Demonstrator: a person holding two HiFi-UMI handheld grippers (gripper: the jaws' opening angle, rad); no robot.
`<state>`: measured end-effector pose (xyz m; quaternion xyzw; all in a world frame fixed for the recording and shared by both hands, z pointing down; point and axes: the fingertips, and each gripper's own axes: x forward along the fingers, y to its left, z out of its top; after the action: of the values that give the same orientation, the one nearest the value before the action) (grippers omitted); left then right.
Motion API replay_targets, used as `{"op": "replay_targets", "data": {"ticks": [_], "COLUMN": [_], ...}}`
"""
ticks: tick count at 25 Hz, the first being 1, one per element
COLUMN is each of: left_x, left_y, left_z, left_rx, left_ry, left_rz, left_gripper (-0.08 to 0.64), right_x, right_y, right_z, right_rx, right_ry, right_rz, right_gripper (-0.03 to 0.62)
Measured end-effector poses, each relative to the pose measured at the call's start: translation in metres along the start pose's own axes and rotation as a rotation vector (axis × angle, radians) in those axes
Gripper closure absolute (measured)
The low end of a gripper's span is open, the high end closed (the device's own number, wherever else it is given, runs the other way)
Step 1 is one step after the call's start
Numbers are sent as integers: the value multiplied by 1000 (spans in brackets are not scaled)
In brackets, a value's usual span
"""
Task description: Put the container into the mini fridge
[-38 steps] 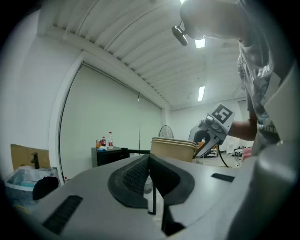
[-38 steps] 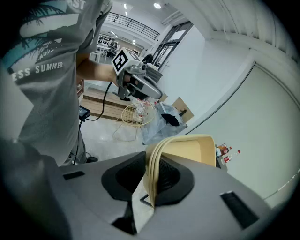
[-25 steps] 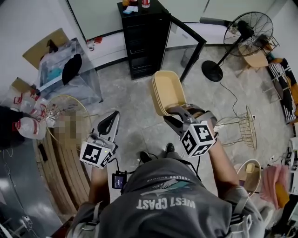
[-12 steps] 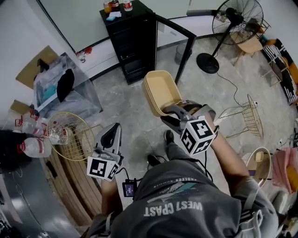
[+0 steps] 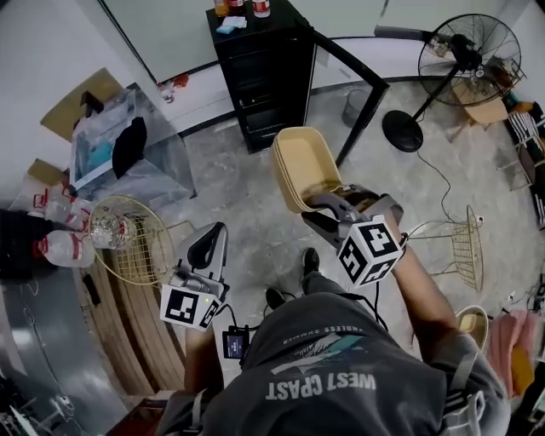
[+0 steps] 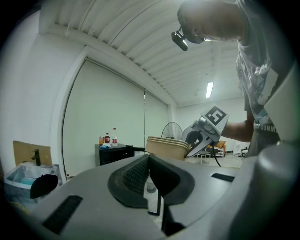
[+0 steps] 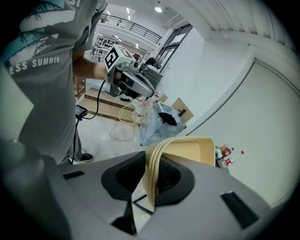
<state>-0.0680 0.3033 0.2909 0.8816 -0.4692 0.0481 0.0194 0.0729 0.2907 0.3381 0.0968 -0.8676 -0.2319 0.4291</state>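
Note:
A stack of beige containers (image 5: 302, 163) hangs over the floor, and my right gripper (image 5: 318, 205) is shut on its near rim. In the right gripper view the rim (image 7: 151, 178) stands pinched between the two dark pads of that gripper (image 7: 151, 162). The black mini fridge (image 5: 260, 75) stands ahead by the wall with its door (image 5: 351, 78) swung open to the right. My left gripper (image 5: 214, 232) hovers at the lower left, shut and empty; its own view shows its tips (image 6: 148, 157) together, and beyond them the containers (image 6: 168, 146) and the fridge (image 6: 112, 153).
Bottles (image 5: 243, 7) stand on top of the fridge. A standing fan (image 5: 464, 53) is at the right, a wire basket (image 5: 129, 237) and a plastic bin (image 5: 128, 149) at the left, a wire rack (image 5: 464, 247) by the right arm. Grey floor lies between me and the fridge.
The view has swung a little and the person's feet have shifted. The right gripper still holds the containers and the left stays shut beside it.

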Motion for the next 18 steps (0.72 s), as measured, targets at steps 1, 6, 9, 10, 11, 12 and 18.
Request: {"op": "replay_targets", "data": {"ticks": [1, 6, 9, 10, 11, 12, 18], "left_x": [8, 43, 63, 69, 76, 81, 107], "left_y": [1, 6, 7, 7, 7, 6, 5], "left_z": [2, 9, 12, 14, 16, 18, 31], "left_rx": [0, 11, 16, 20, 25, 32, 66], "left_ry": [0, 13, 21, 23, 26, 29, 39], "left_rz": [7, 46, 76, 84, 93, 102, 159], "left_gripper": [543, 543, 543, 543, 543, 543, 543], "right_x": [1, 8, 10, 10, 10, 10, 17], "right_y": [-7, -39, -57, -63, -69, -74, -102], "right_z": [-5, -29, -45, -51, -56, -60, -83], "right_rx": [-3, -24, -42, -46, -49, -52, -82], "right_ry": [-5, -27, -43, -48, -54, -60, -99], "right_rz": [6, 28, 43, 46, 49, 53, 68], "right_gripper": [518, 518, 518, 518, 518, 518, 518]}}
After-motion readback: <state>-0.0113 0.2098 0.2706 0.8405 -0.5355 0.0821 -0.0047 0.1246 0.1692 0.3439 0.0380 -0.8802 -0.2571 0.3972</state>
